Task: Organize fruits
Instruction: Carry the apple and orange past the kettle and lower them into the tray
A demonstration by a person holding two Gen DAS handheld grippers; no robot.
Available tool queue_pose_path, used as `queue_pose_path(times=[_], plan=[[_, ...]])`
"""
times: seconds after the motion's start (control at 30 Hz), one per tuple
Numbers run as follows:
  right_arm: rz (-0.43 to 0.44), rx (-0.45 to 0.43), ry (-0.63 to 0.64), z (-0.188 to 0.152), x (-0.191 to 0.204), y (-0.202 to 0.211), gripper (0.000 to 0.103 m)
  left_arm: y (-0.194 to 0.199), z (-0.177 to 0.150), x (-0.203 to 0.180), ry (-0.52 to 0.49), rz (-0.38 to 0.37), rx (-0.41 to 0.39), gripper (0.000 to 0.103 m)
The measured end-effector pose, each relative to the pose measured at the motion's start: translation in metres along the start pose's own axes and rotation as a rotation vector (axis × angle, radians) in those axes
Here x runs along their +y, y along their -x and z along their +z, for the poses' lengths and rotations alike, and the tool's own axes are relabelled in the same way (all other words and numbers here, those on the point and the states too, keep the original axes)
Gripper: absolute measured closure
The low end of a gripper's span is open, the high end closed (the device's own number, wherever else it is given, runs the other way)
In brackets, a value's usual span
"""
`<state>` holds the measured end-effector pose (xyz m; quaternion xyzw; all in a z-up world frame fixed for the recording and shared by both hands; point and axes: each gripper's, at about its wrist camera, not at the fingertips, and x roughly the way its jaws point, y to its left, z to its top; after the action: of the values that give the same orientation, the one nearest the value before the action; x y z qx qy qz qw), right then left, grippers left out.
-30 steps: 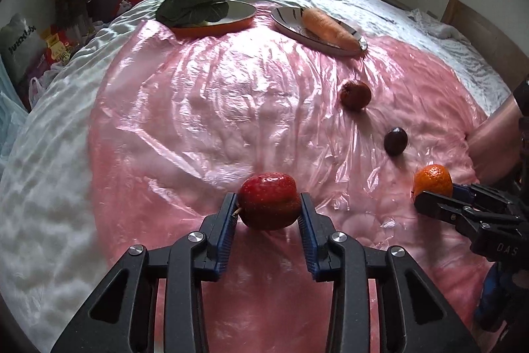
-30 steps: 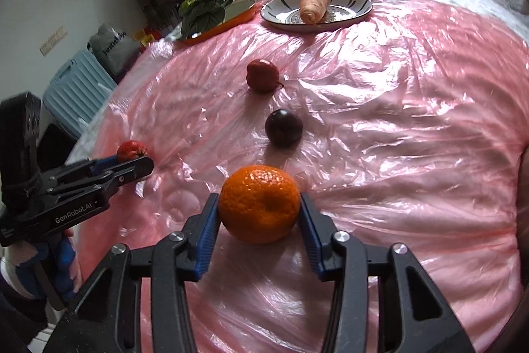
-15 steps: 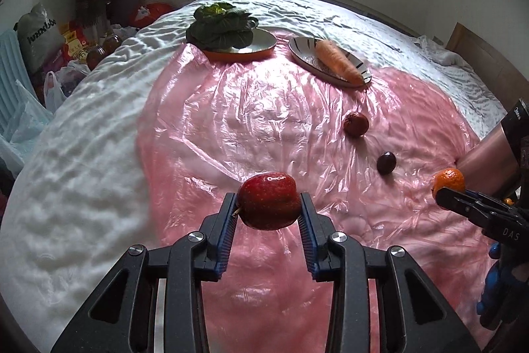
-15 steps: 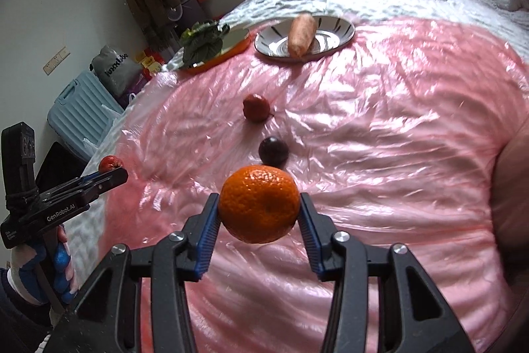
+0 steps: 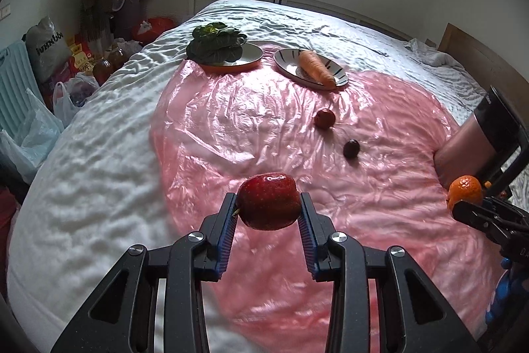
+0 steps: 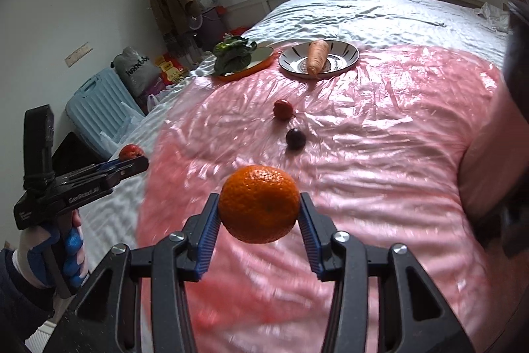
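Over on the left, past the edge of the bed [image 5: 99,128], a pale blue suitcase [image 6: 99,108] and some bags sit on the floor below a brown coat [image 6: 168,2] on the wall. The left gripper [image 5: 267,202] is raised above the pink plastic sheet [image 5: 248,128], its blue pads clamped on either side of a red apple [image 5: 267,200]; the apple hangs clear of the sheet.

At the far end of the sheet lies a leafy green vegetable [image 5: 215,43] on an orange-rimmed plate [image 5: 251,57], and just to its right a carrot [image 5: 315,66] rests across a striped plate [image 5: 337,78].

Nearer the middle, a small red fruit [image 5: 324,118] sits on the plastic, and close beside it a darker round one [image 5: 351,148], maybe a plum, though it is too small to be sure.

To the right, the right gripper [image 6: 259,207] pinches an orange [image 6: 259,204] between its pads, also held up off the sheet. From that side a gloved hand [image 6: 49,247] shows, wrapped around the left gripper's handle.
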<state>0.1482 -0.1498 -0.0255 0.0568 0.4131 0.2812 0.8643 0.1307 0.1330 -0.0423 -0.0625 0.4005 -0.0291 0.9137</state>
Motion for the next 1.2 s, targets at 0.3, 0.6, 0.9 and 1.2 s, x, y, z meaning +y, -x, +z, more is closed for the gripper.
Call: queue_pose_path(times=[0.3, 0.6, 0.9, 1.2], plan=[[-0.022, -0.024, -0.002, -0.03, -0.004, 0.049, 0.032, 0.032, -0.024, -0.047, -0.065, -0.013, -0.022, 0.071], [-0.052, -0.059, -0.045, -0.057, -0.023, 0.09, 0.032, 0.056, -0.046, -0.107, -0.124, -0.059, -0.023, 0.071], [-0.117, -0.085, -0.099, -0.08, -0.066, 0.133, 0.032, 0.068, -0.066, -0.177, -0.178, -0.143, -0.015, 0.071], [-0.196, -0.096, -0.146, -0.103, -0.116, 0.164, 0.032, 0.074, -0.086, -0.251, -0.264, -0.25, 0.016, 0.071]])
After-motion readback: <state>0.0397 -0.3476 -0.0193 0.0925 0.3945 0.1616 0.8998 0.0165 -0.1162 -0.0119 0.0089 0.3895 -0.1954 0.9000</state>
